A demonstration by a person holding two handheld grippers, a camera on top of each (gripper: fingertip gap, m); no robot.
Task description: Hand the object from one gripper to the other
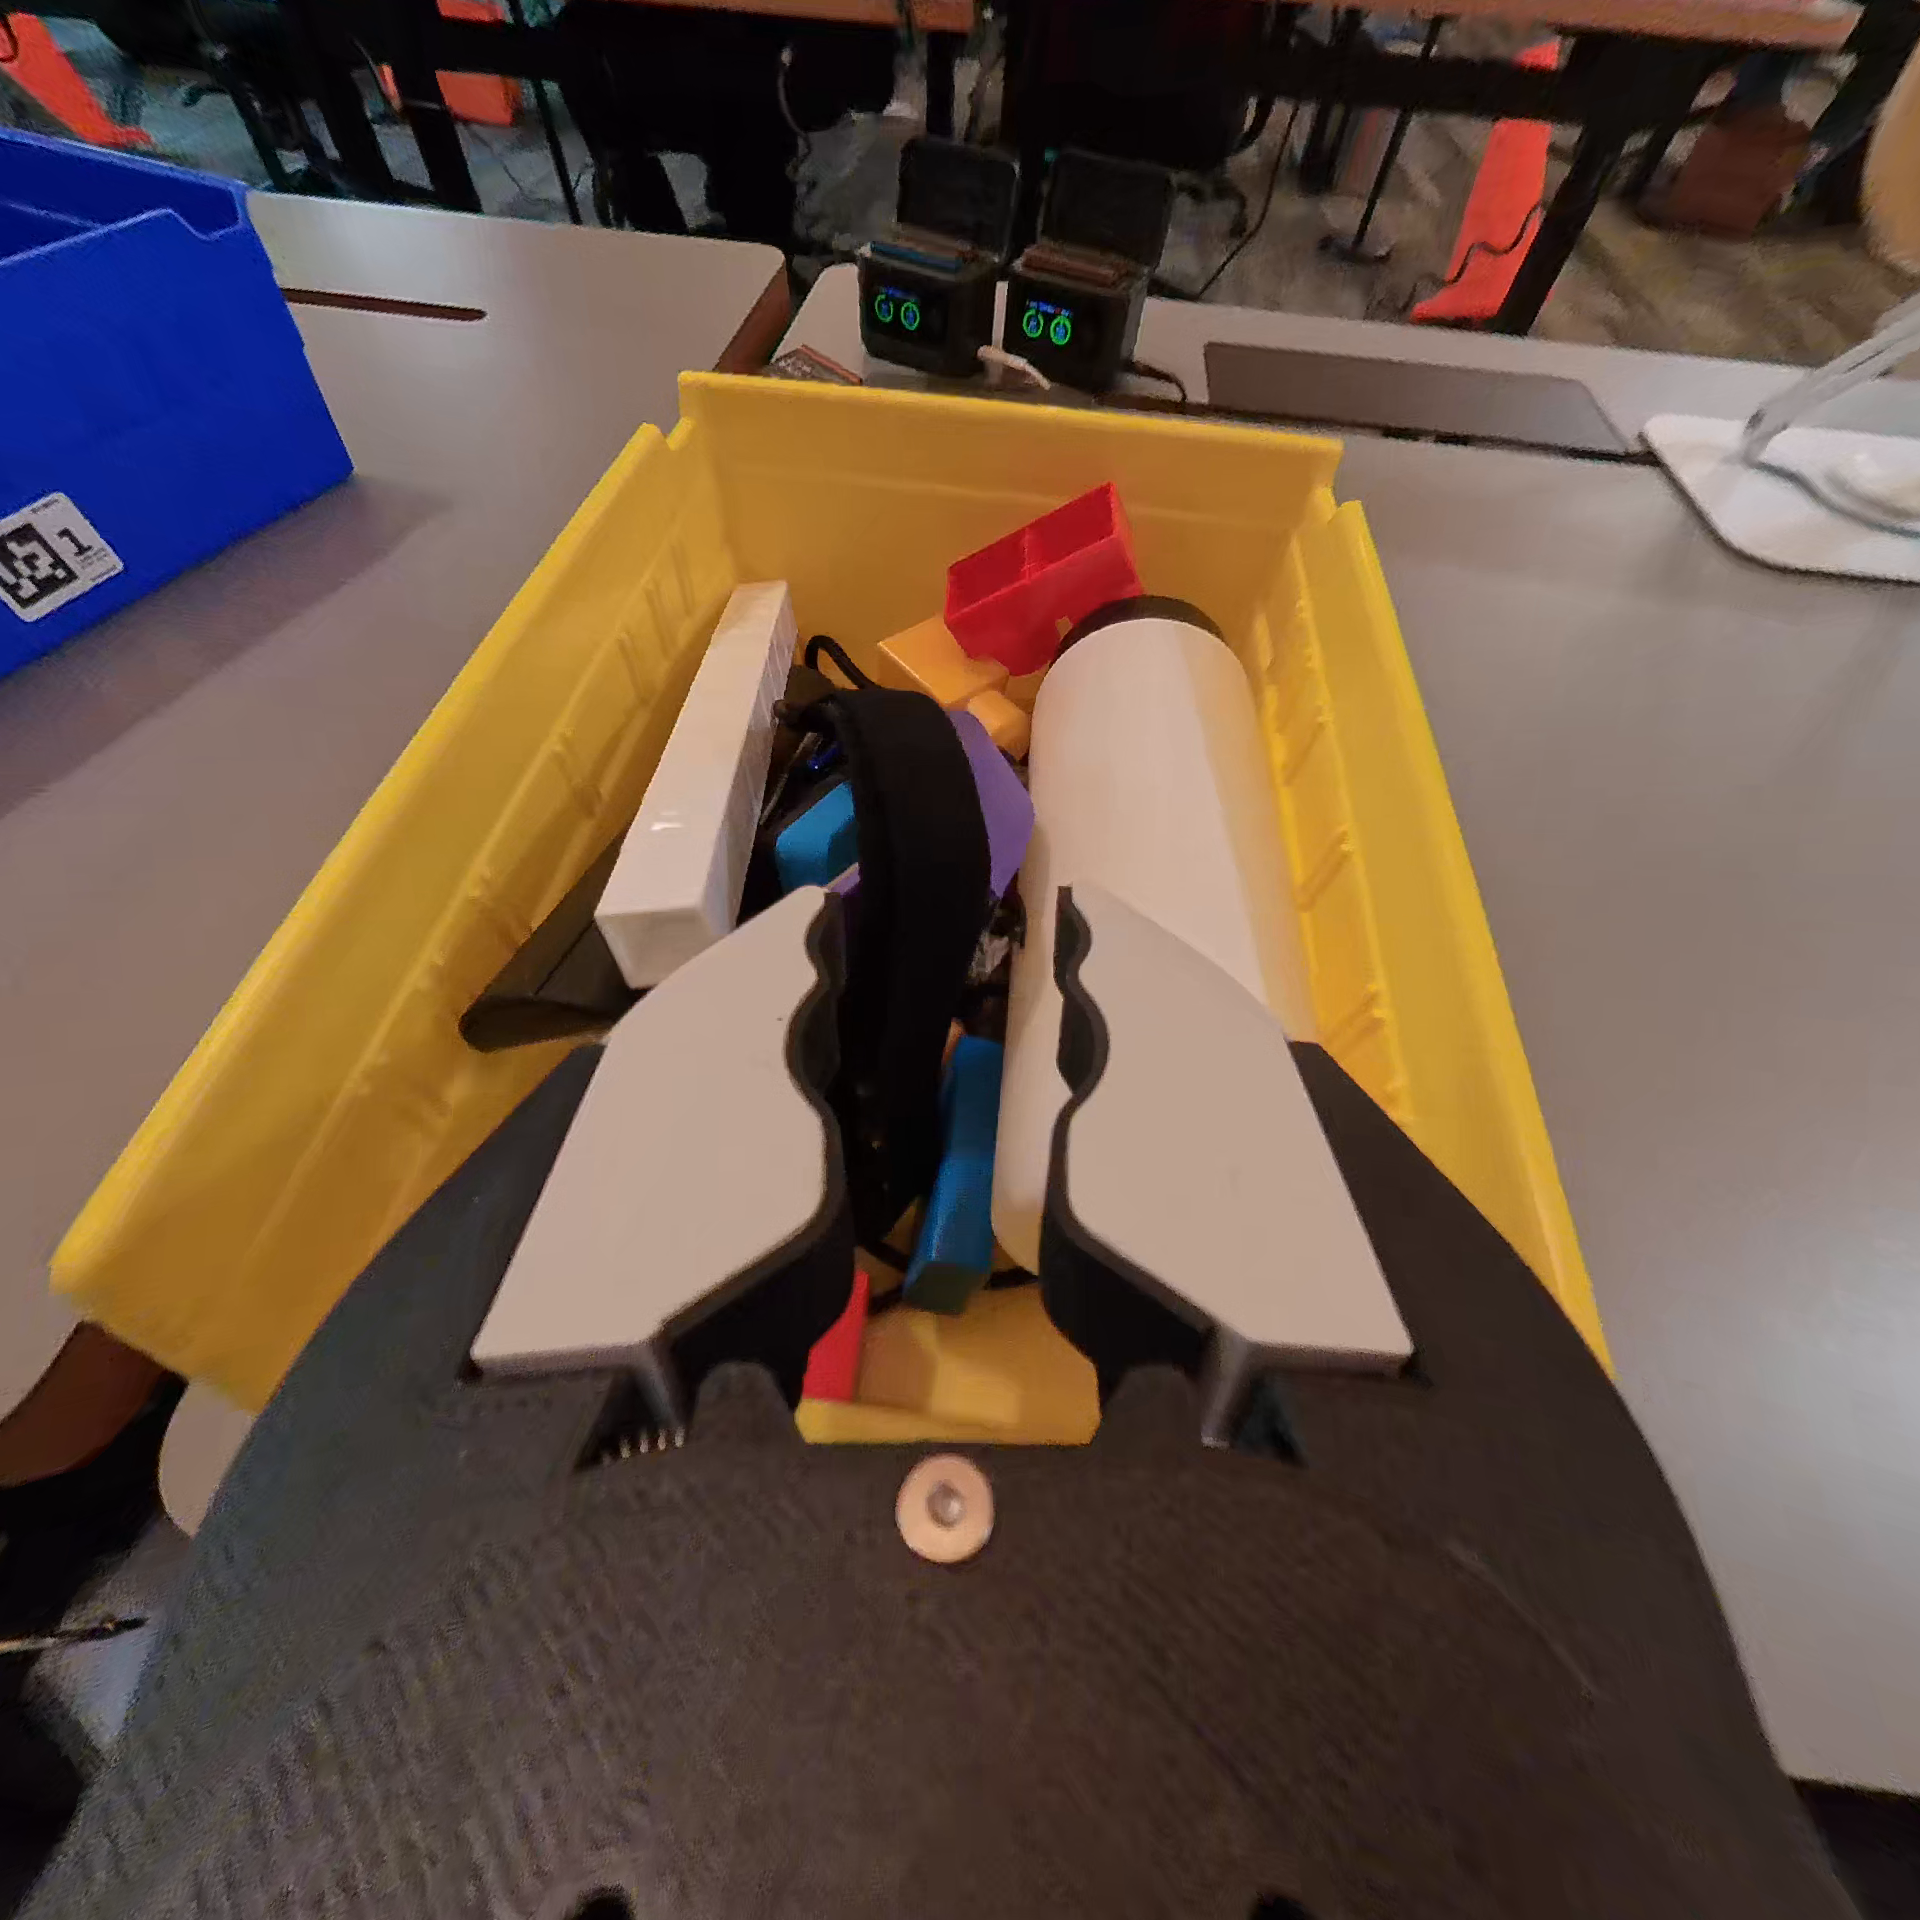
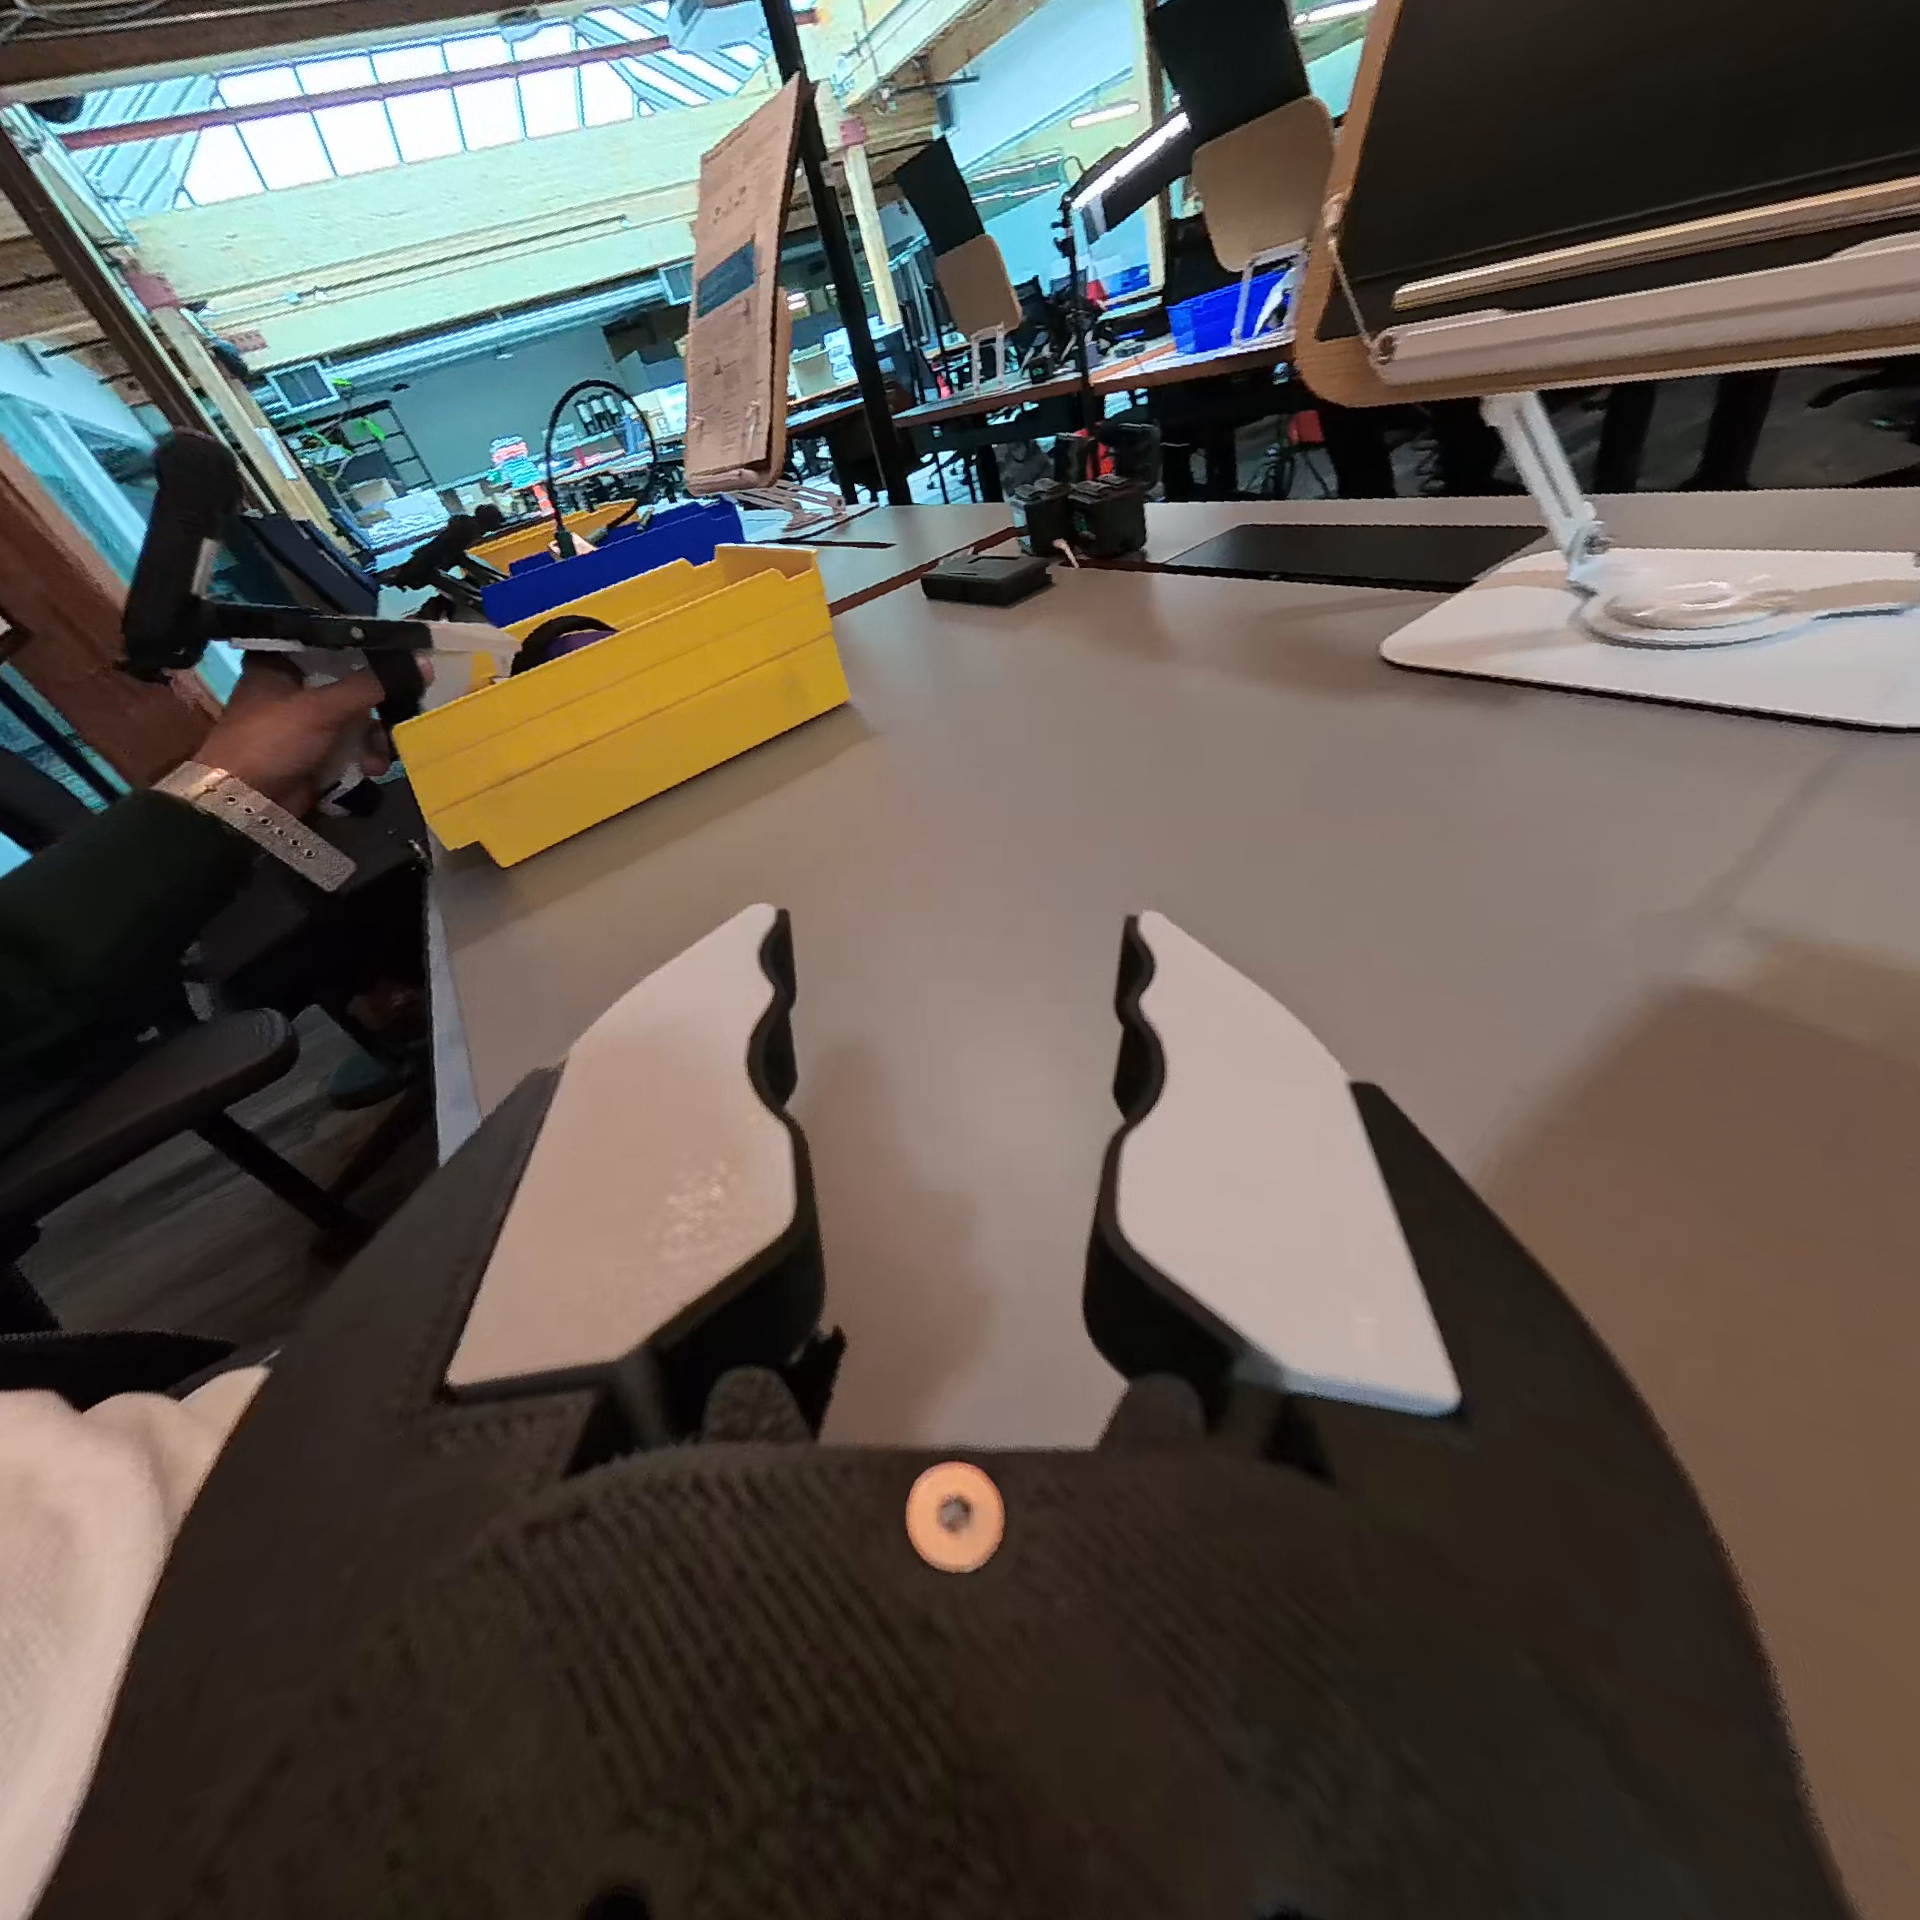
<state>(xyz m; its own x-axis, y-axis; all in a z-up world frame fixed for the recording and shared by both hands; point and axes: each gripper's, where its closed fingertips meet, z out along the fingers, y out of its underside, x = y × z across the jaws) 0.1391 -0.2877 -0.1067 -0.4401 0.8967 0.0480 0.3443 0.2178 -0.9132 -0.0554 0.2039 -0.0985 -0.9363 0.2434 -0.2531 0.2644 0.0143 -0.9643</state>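
We work at a grey table in a big workshop with skylights, a blue bin far left and a monitor stand to the right. In the yellow bin a black padded strap curves over coloured blocks, between a white box and a white bottle. Our left gripper is partly open around the strap, though we cannot tell whether it grips; our right gripper hovers wide open and empty over bare table, well apart.
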